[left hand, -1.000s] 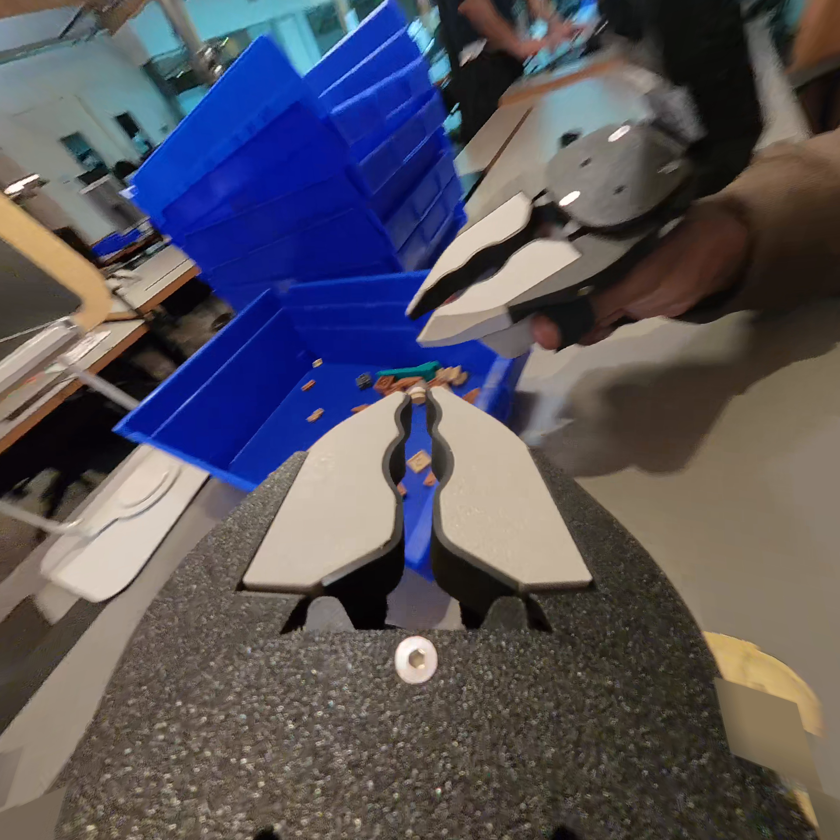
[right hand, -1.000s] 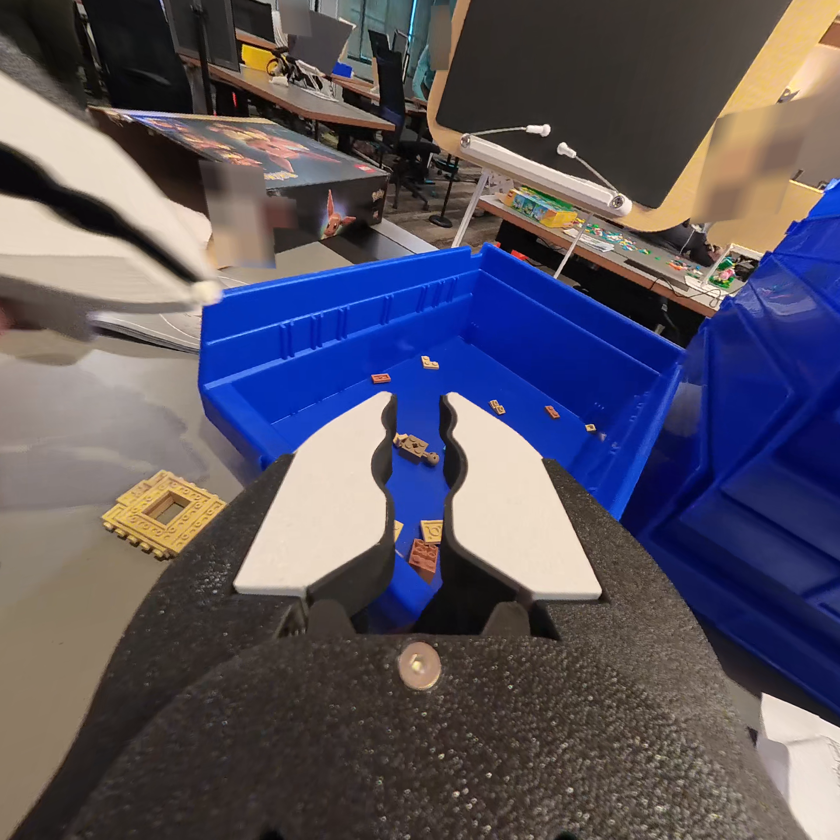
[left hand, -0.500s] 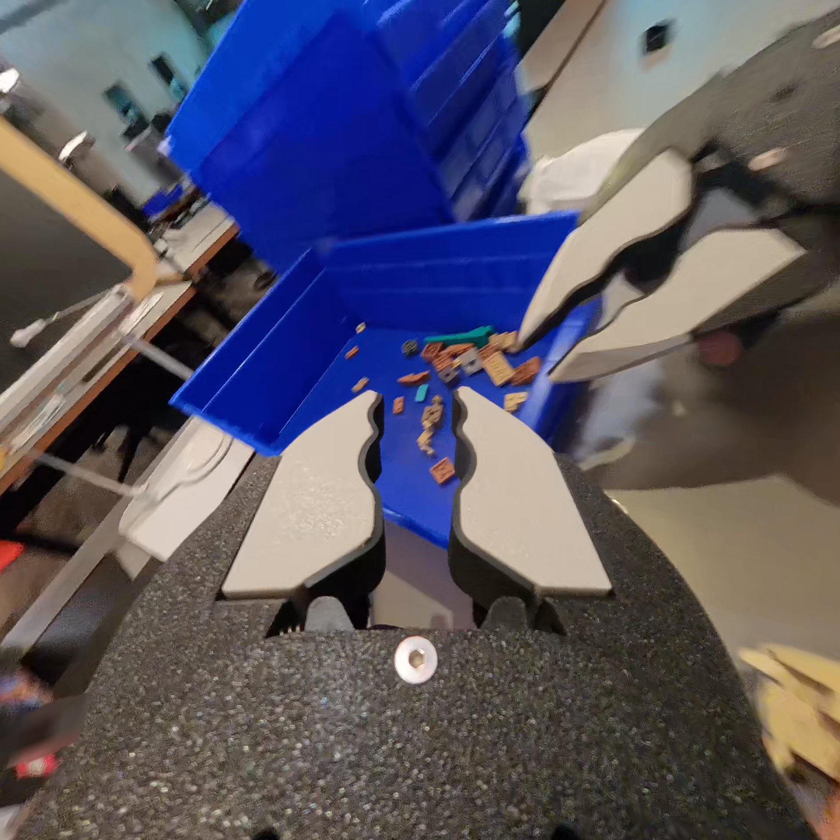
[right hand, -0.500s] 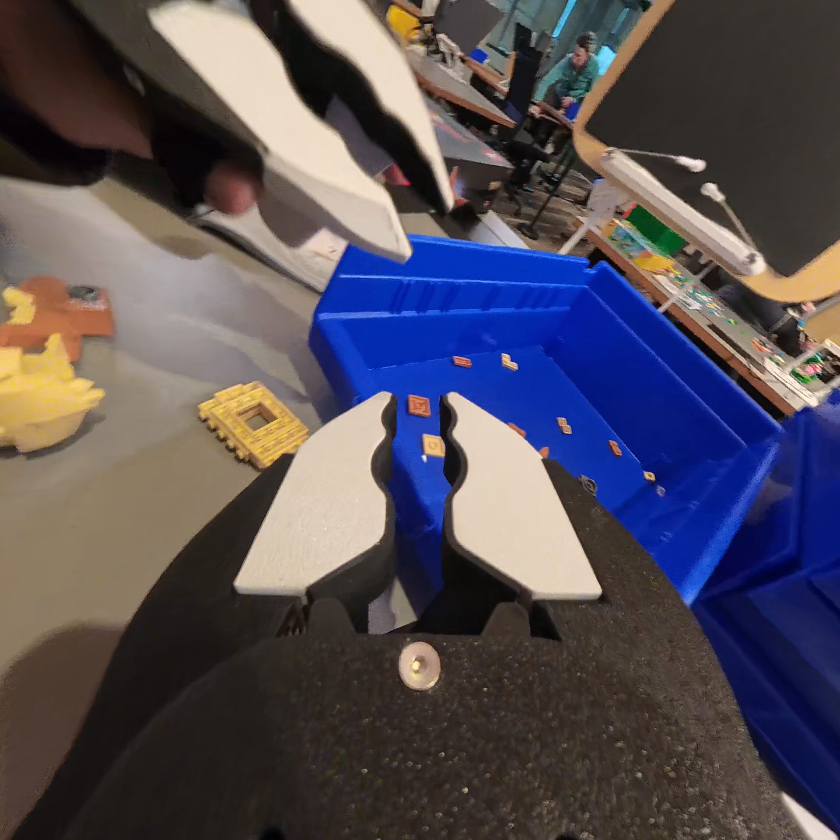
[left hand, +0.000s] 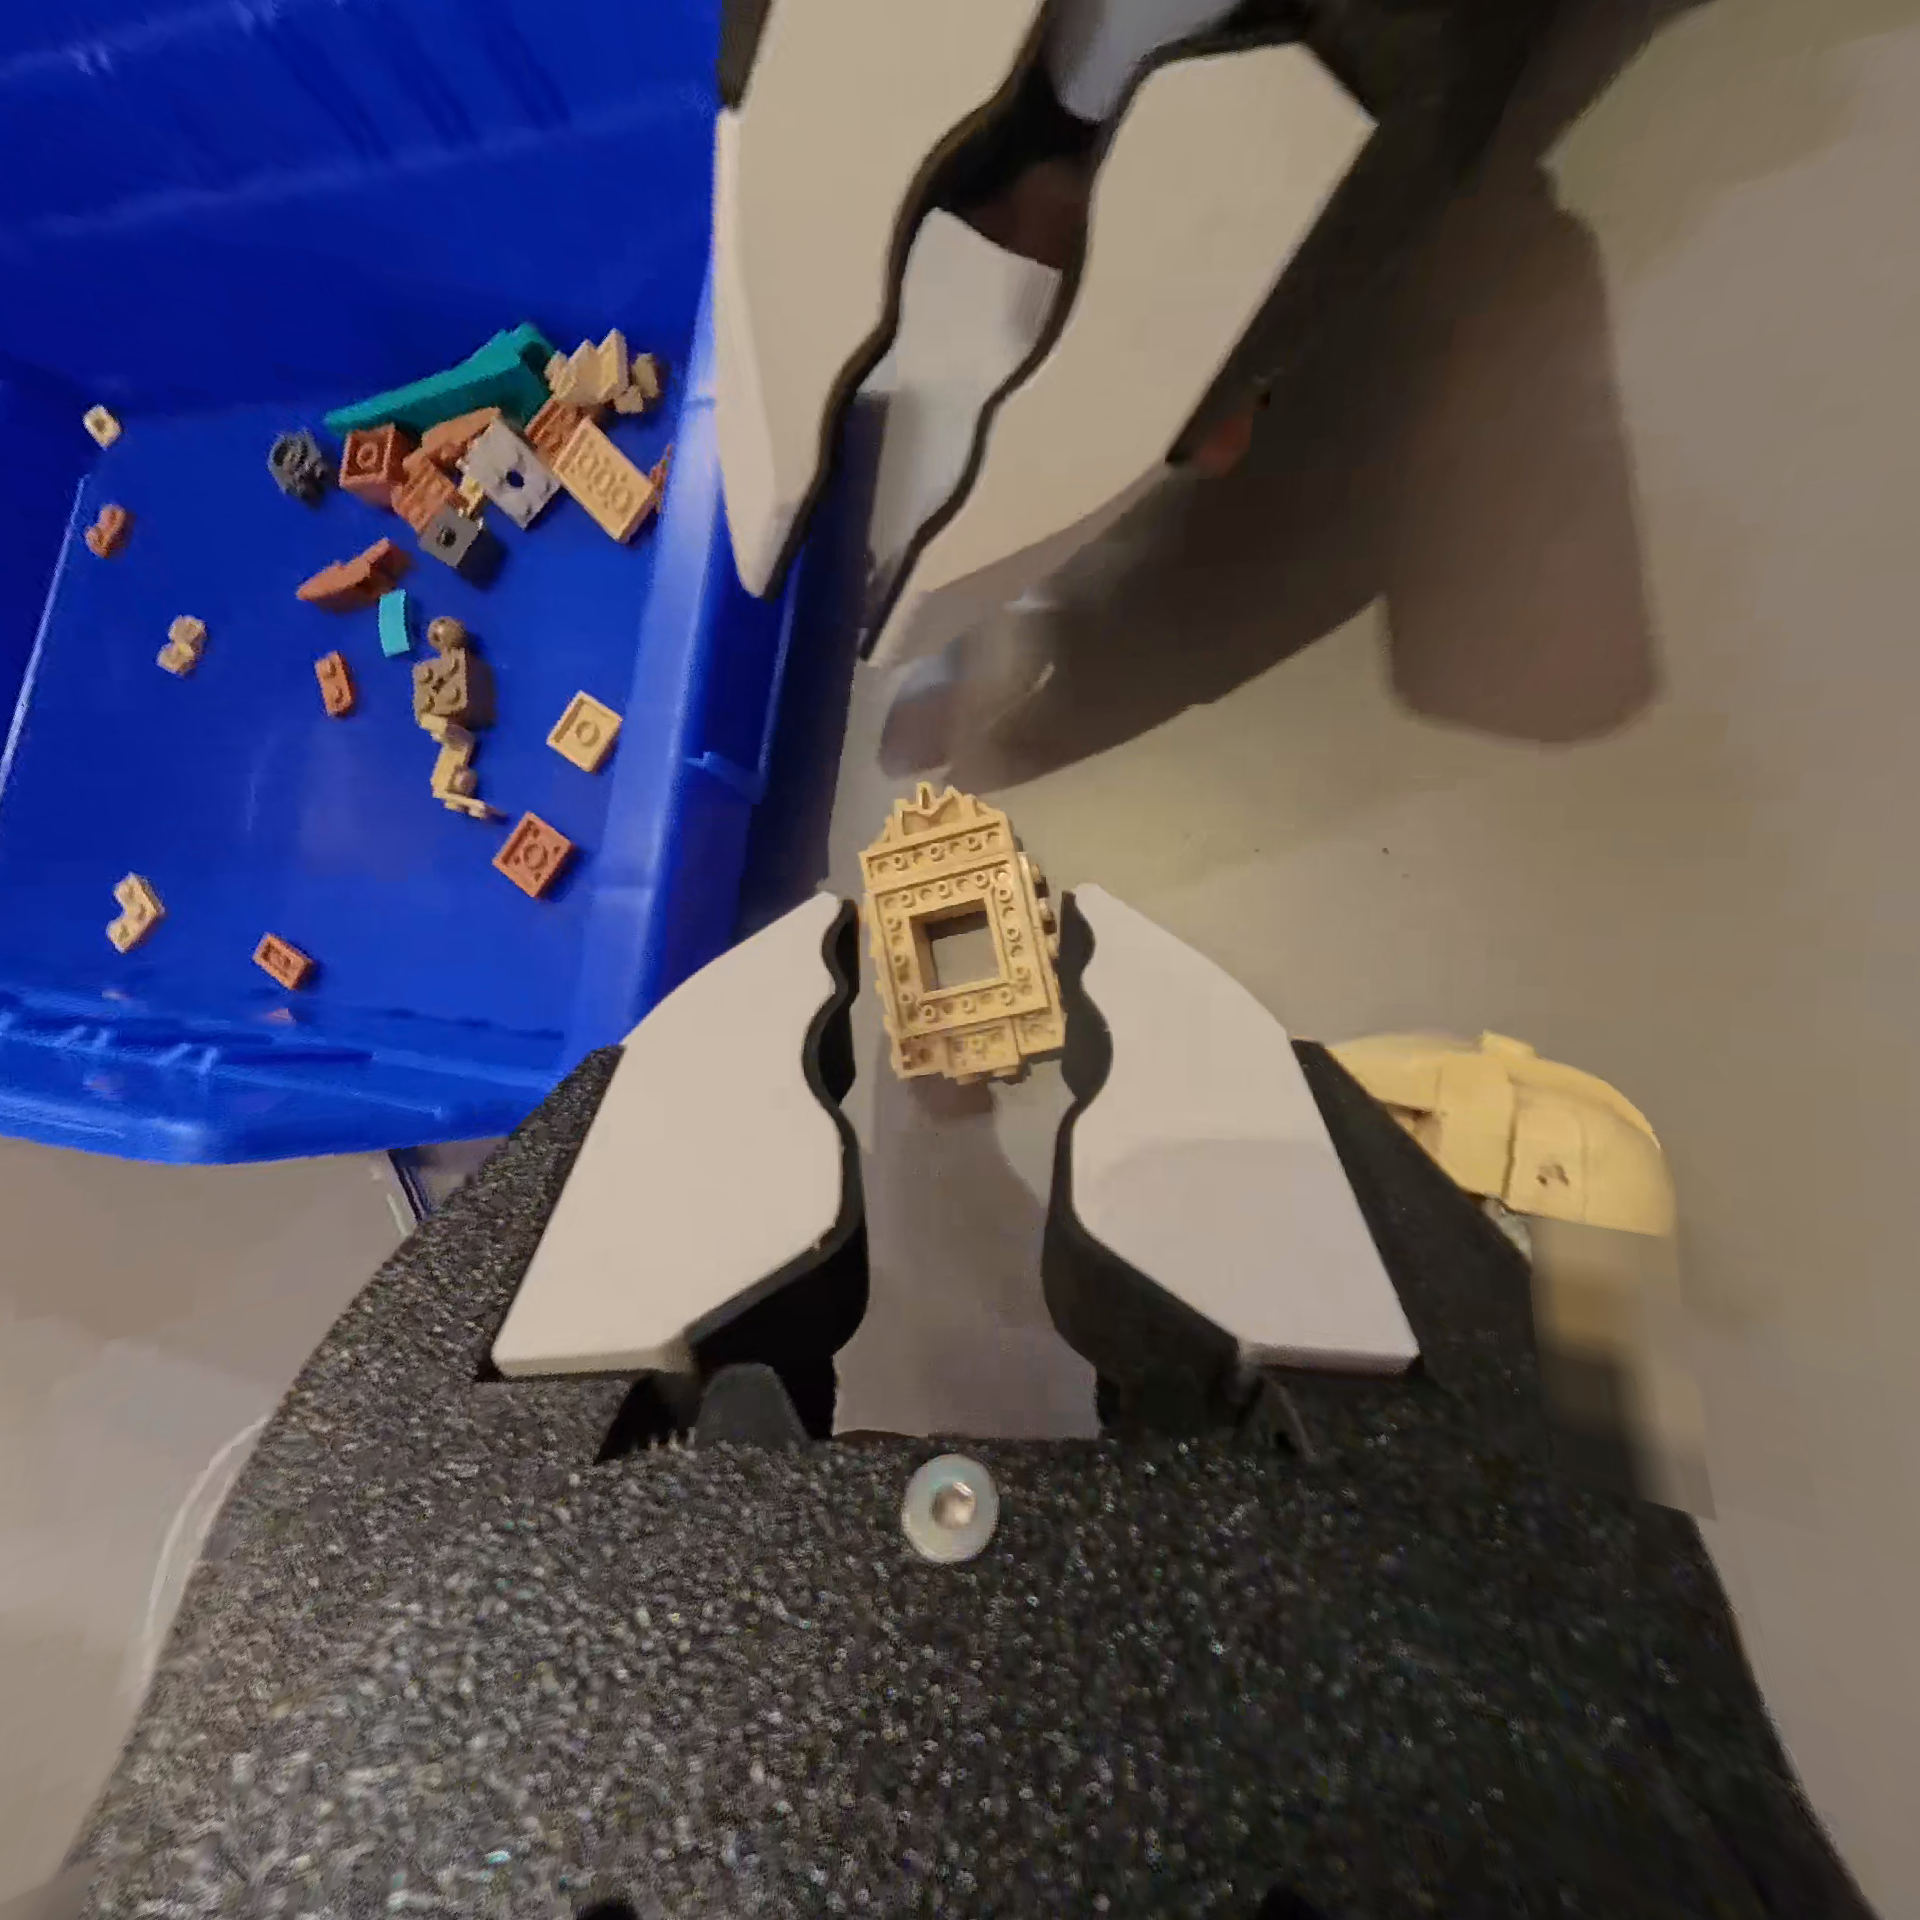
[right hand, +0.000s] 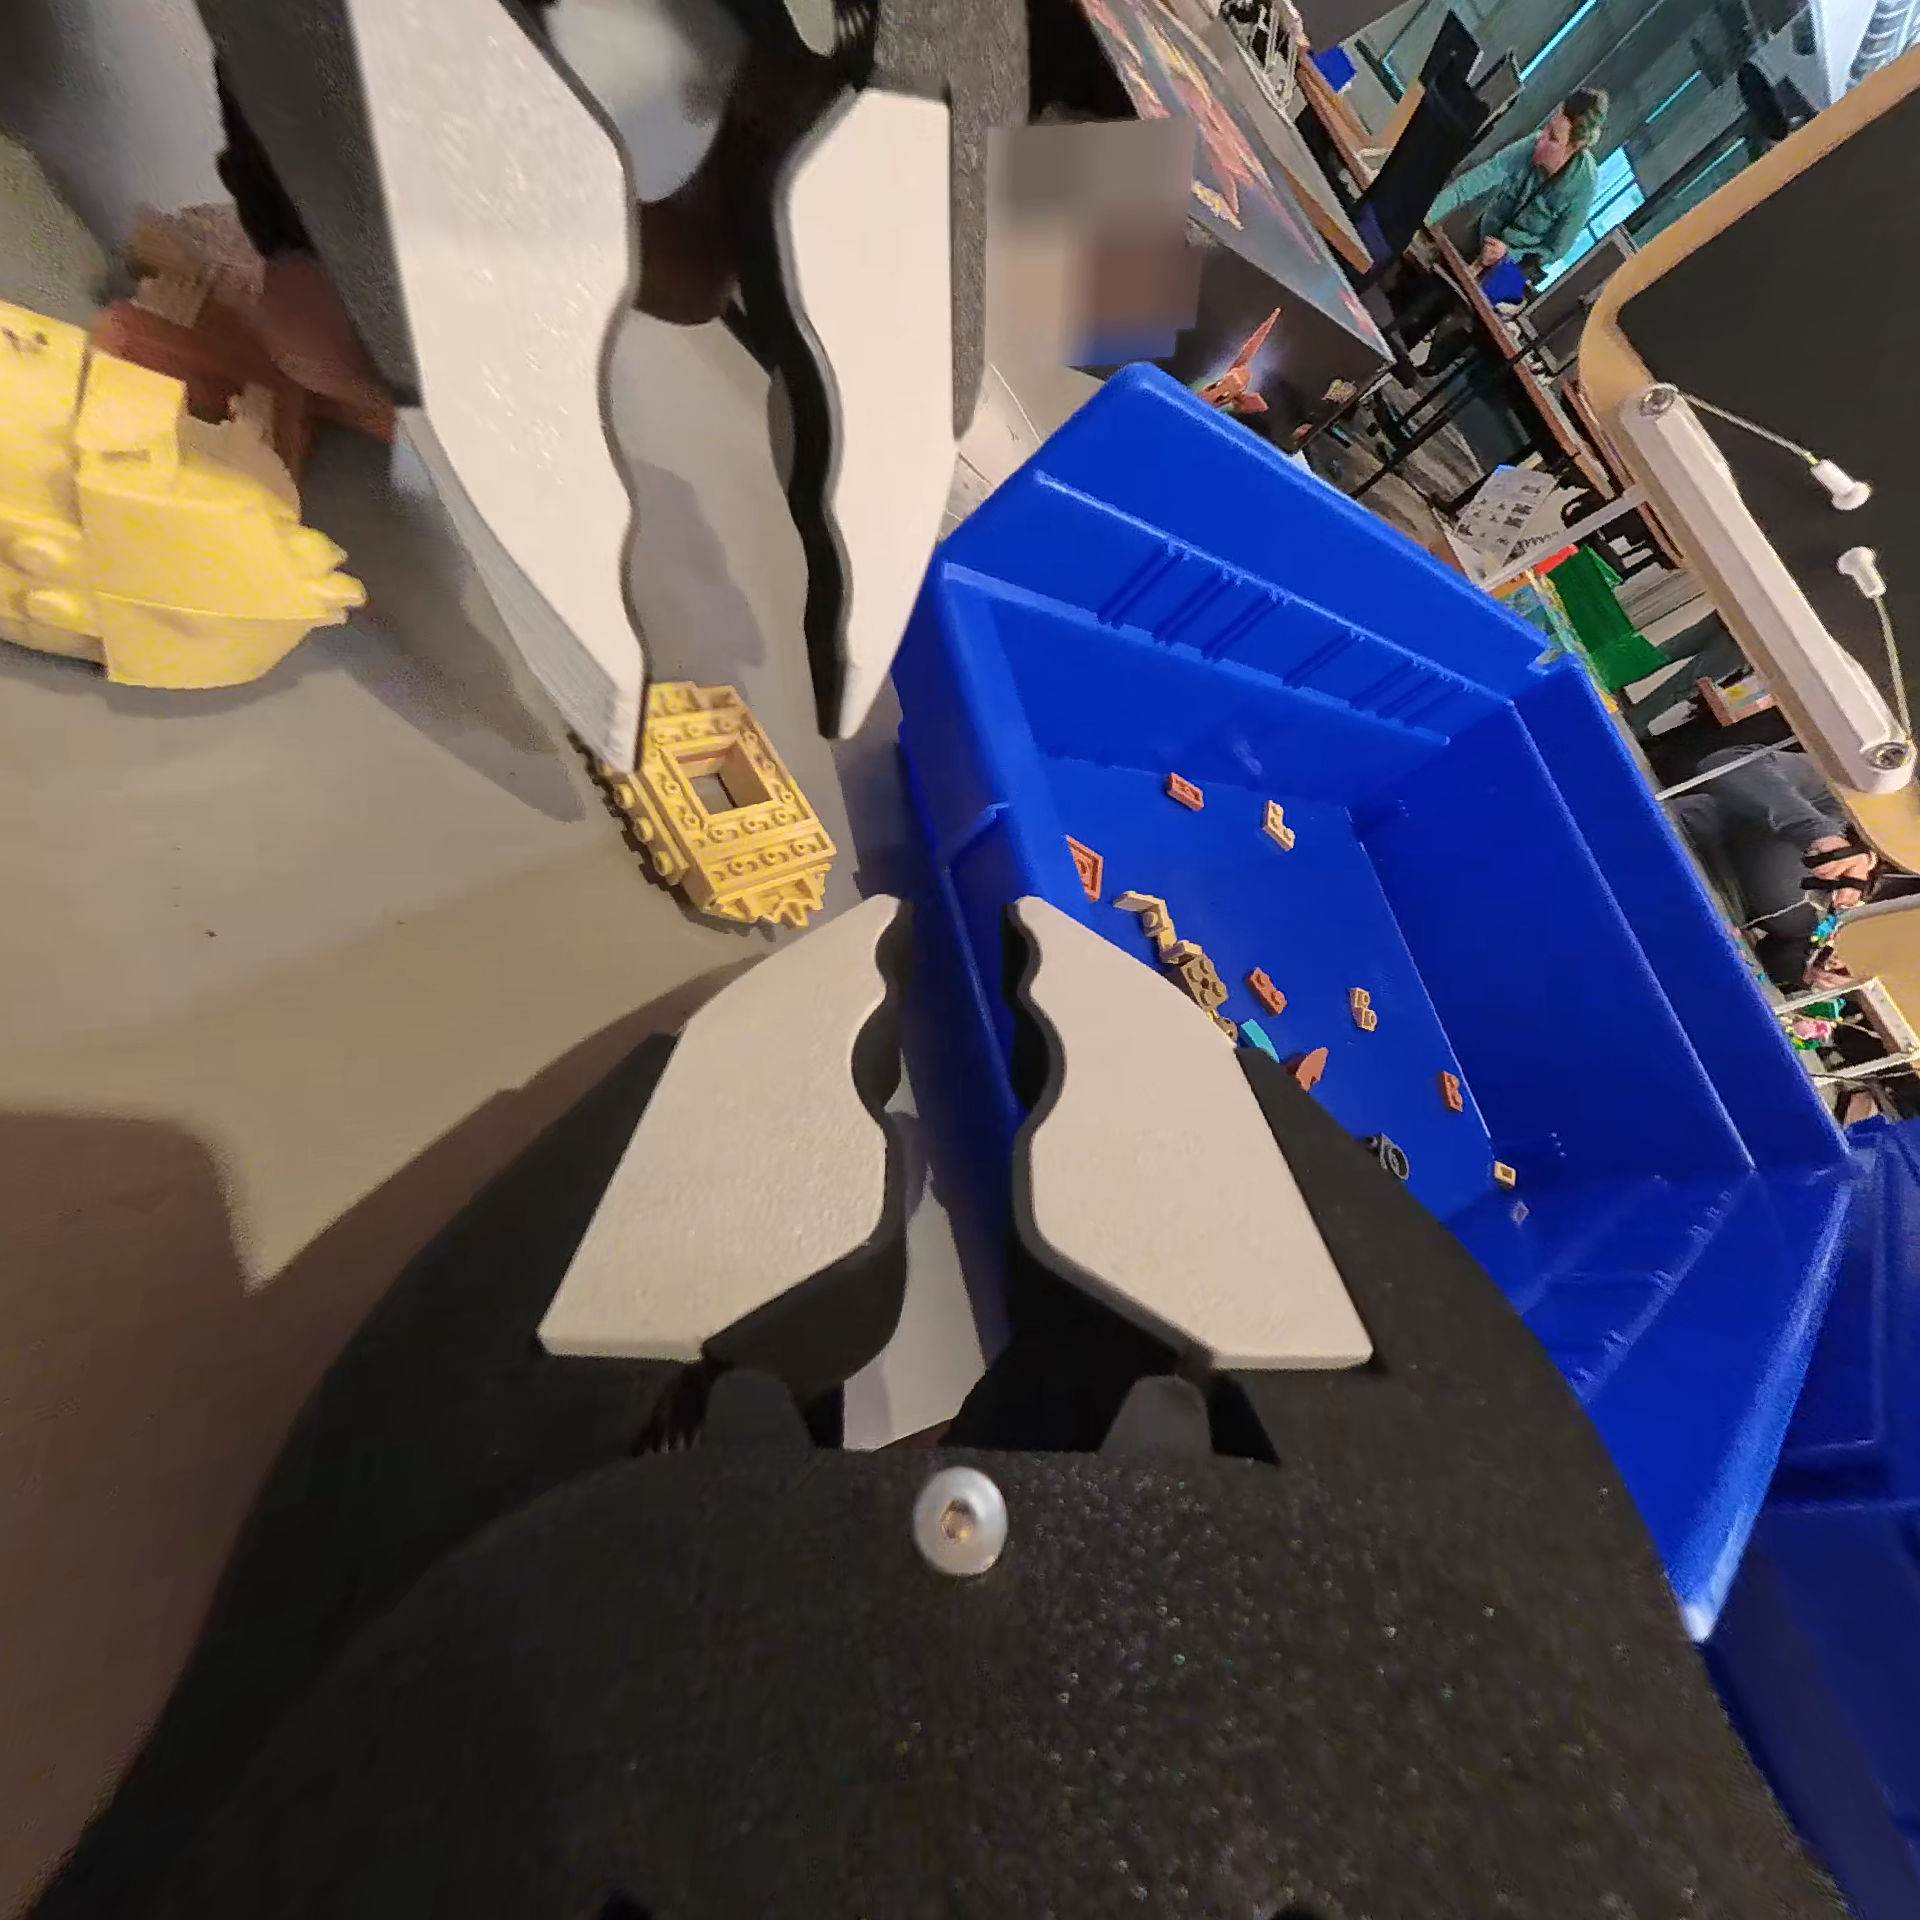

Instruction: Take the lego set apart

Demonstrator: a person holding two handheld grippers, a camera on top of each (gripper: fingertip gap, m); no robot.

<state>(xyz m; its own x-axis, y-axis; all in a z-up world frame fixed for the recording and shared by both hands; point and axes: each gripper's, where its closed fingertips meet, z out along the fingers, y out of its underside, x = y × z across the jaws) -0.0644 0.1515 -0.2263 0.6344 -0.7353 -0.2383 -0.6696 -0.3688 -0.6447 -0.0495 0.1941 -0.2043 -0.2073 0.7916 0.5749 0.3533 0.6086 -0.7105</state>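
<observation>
Left claw [left hand: 958, 914] now astride studded square frame [left hand: 961, 961]

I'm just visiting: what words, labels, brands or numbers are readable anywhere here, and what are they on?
Nothing here is legible.
Colourful flat box: printed lettering, too small and skewed to read.
Paper sheet on the far desk: print too small to read.
Blue bin: no label in view.
Tan brick frame: stud marks too small to read.

Two close wrist views facing downward from opposite sides, sharing tan brick frame [left hand: 961, 951] and blue bin [right hand: 1299, 665].
</observation>
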